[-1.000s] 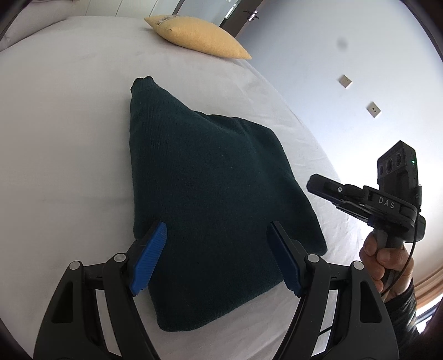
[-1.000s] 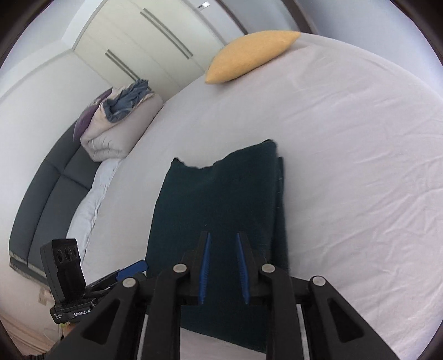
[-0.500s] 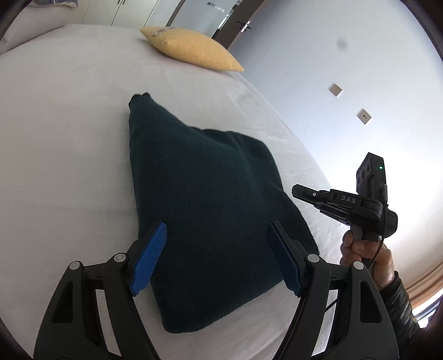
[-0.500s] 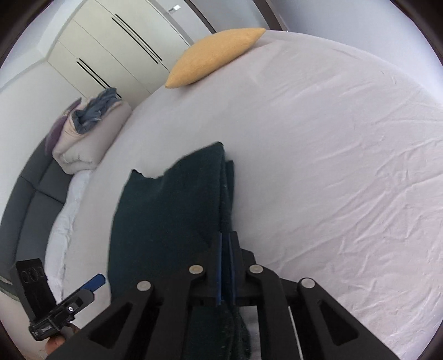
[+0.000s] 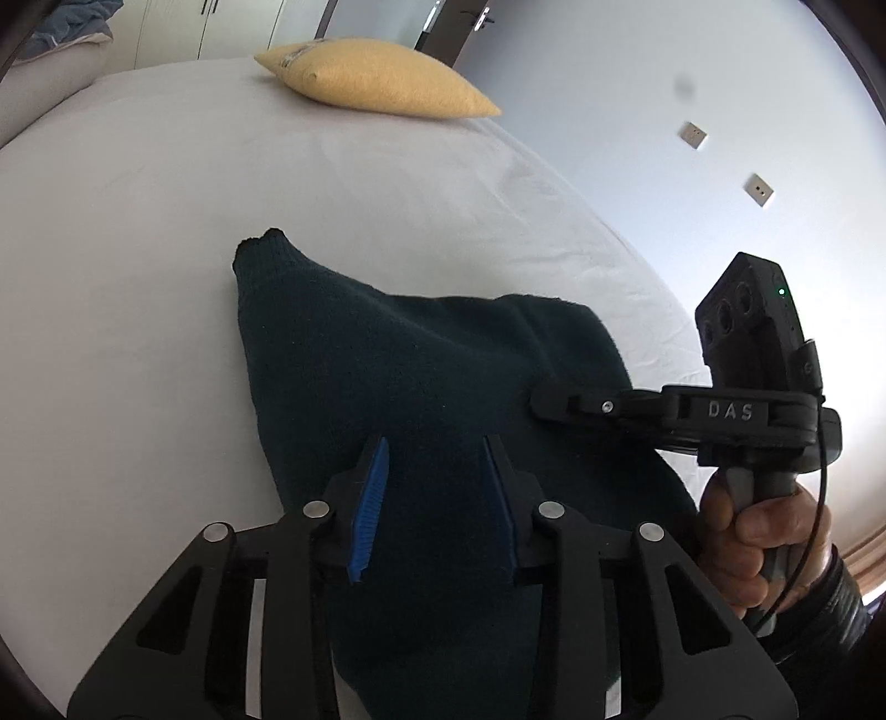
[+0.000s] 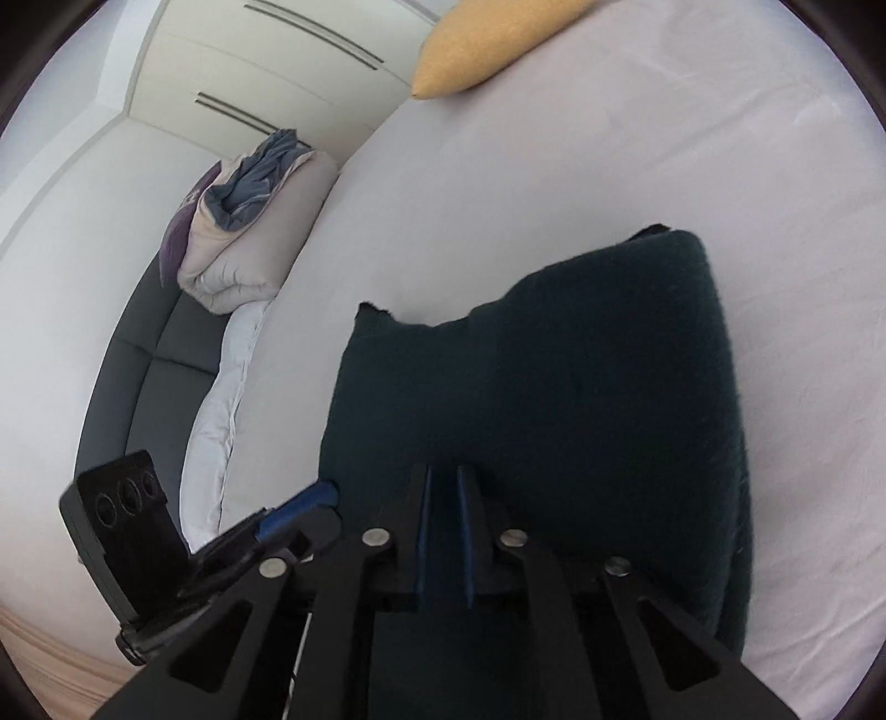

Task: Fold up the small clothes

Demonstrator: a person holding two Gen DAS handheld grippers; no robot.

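A dark green knitted garment [image 5: 421,376] lies folded on the white bed sheet [image 5: 138,232]; it also shows in the right wrist view [image 6: 554,387]. My left gripper [image 5: 437,498] has its jaws closed on the garment's near edge, with cloth bunched between the blue pads. My right gripper [image 6: 443,531] is shut on the garment's near edge, and it shows from the side in the left wrist view [image 5: 559,399] at the garment's right edge. The near edge looks raised off the sheet.
A yellow pillow [image 5: 376,83] lies at the far end of the bed, also seen in the right wrist view [image 6: 498,39]. A folded duvet pile [image 6: 249,221] sits on a grey sofa [image 6: 144,376] beside the bed. A wall with sockets [image 5: 758,191] stands right.
The left jaws have closed from wide open onto the garment. The right gripper moved in and clamped the near edge, and that edge has come up off the bed.
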